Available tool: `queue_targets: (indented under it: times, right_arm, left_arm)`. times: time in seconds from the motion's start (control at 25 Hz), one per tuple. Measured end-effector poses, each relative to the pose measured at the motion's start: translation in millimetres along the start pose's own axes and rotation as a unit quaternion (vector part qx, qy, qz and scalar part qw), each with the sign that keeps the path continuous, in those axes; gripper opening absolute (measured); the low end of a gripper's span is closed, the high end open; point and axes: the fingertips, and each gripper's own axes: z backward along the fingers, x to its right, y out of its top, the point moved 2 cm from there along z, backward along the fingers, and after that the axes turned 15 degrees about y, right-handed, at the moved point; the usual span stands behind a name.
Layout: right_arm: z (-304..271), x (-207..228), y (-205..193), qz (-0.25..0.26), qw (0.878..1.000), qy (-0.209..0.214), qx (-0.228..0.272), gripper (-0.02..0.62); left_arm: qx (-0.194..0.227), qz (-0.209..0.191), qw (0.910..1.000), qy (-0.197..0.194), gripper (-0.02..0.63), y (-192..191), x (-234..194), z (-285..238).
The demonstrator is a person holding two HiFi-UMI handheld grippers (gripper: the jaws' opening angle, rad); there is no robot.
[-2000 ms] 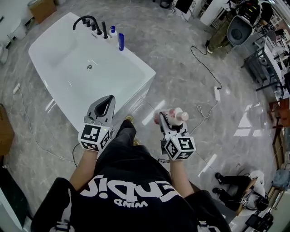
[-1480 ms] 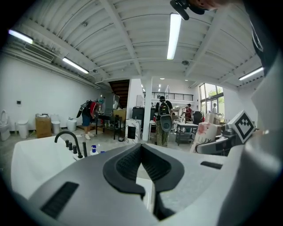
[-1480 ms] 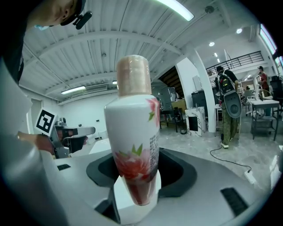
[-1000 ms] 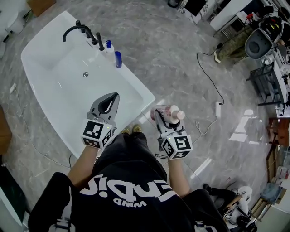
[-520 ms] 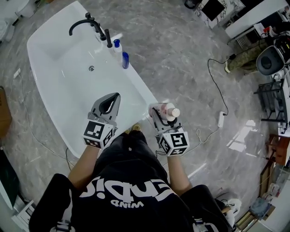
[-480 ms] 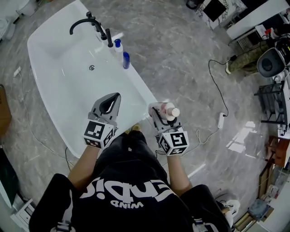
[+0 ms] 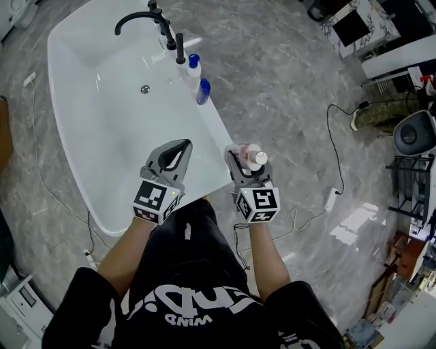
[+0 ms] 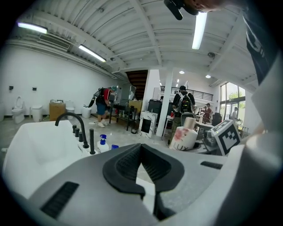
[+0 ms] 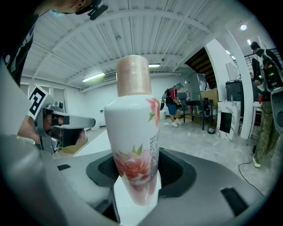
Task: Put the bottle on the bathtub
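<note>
Clamped in the right tool: a white bottle with a pink flower print and a beige cap. Gripped low on the body, jaws pressed against both sides. Upright, cap on top. Held in the air, resting on nothing.

Seen from the head view, just beside the near right corner of the white bathtub, over the grey marble floor rather than over the rim. Not yet set down on the bathtub.

Left tool: jaws together at the tips, nothing between them, only a small loop-shaped gap behind the meeting pads. Poised above the near end of the bathtub, inside the line of the rim. Side by side with the right tool, near it but not touching.

Farther along the right rim, in a row: a black faucet with an arched spout, a few black handles, a pump bottle with a blue top, then a small blue bottle. All upright on the rim, well apart from both tools. In the bottom of the bathtub, a round drain.

On the floor to the right, a black cable and a white power strip. In the background of both gripper views, people standing in an open hall under long ceiling lights.
</note>
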Motion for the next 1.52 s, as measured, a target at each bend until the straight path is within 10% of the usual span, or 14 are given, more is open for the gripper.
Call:
queue_targets:
  times: [0.76, 1.52]
  right_arm:
    - [-132.0, 74.4, -95.5, 0.027, 0.998, 0.027, -0.049, 0.247]
    - [-163.5, 82.0, -123.1, 0.049, 0.997, 0.041, -0.051, 0.249]
  left_arm:
    - [-0.057, 0.056, 0.9962, 0.033, 0.008, -122.8, -44.7, -94.6]
    - [-0.085, 0.072, 0.9935, 0.022, 0.008, -162.3, -45.8, -119.5]
